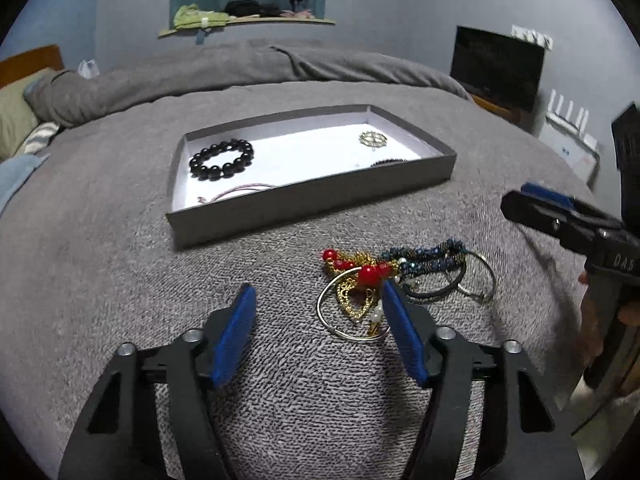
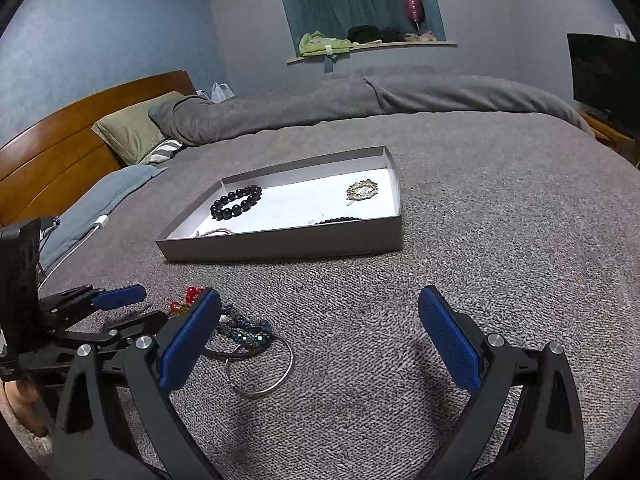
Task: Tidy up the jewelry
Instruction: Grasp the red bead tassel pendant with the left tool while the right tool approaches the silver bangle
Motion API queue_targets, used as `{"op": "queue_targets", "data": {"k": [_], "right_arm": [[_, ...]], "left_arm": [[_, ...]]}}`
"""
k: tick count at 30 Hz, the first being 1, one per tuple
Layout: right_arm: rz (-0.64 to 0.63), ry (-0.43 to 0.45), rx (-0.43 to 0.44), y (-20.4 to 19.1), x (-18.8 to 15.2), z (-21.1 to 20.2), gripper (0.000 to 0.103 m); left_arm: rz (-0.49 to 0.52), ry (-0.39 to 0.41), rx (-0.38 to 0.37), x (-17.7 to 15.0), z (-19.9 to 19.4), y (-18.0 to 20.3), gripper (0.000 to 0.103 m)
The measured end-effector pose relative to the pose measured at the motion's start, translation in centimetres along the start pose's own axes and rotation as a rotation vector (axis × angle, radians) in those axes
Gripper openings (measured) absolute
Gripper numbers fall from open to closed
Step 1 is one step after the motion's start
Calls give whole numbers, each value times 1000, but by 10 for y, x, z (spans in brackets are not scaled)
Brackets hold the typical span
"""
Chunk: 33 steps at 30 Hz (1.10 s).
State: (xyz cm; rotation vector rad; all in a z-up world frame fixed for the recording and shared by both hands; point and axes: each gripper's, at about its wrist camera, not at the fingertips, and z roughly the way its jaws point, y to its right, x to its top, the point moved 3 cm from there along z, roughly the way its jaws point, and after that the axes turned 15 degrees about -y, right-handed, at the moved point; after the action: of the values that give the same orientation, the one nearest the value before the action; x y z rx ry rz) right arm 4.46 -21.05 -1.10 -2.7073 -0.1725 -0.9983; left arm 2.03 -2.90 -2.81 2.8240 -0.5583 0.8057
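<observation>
A grey tray [image 1: 304, 204] [image 2: 280, 246] lies on the bed and holds a black bead bracelet [image 1: 222, 159] [image 2: 236, 202], a gold brooch [image 1: 372, 138] [image 2: 362, 191], a thin pink cord [image 1: 240, 191] and a dark beaded piece [image 1: 390, 162] by its near wall. In front of it lies a jewelry pile: red beads with gold filigree [image 1: 360, 276], blue beaded strands [image 1: 430, 258] [image 2: 244, 330] and silver hoops [image 1: 348, 312] [image 2: 260, 368]. My left gripper [image 1: 318, 308] is open, its right finger at the pile's edge. My right gripper [image 2: 320, 316] is open, right of the pile.
The grey blanket [image 2: 480, 240] covers the bed. Pillows [image 2: 136, 130] and a wooden headboard [image 2: 60, 152] are at the left. A wall niche shelf [image 2: 372, 46] is behind, and a dark screen [image 1: 496, 66] stands at the right.
</observation>
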Motion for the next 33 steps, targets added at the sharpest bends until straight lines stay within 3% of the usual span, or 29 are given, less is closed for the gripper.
{"op": "queue_targets", "data": {"k": [3,11,15,20,21,27,33], "right_arm": [[-4,2,1,-2,3,2,97],[15,8,19,-4,9,5,97],[26,11,26,-3,11,5,97],[30,11,21,0,10,5,97],[33,12,21,1,10,4,97],[38,19,22,3,10,1,97],[32,23,23,2,9,-2,97]], "left_arm": [[19,-7,-23,1,2,0,46],[87,25,-58,2,-2,15,46],[119,45,-34,8,-1,23,46],[115,14,-50,13,9,23,28],[116,12,-59,13,9,24,20],[125,69,-77,14,-10,26,18],[63,132,-156,23,-39,13,17]]}}
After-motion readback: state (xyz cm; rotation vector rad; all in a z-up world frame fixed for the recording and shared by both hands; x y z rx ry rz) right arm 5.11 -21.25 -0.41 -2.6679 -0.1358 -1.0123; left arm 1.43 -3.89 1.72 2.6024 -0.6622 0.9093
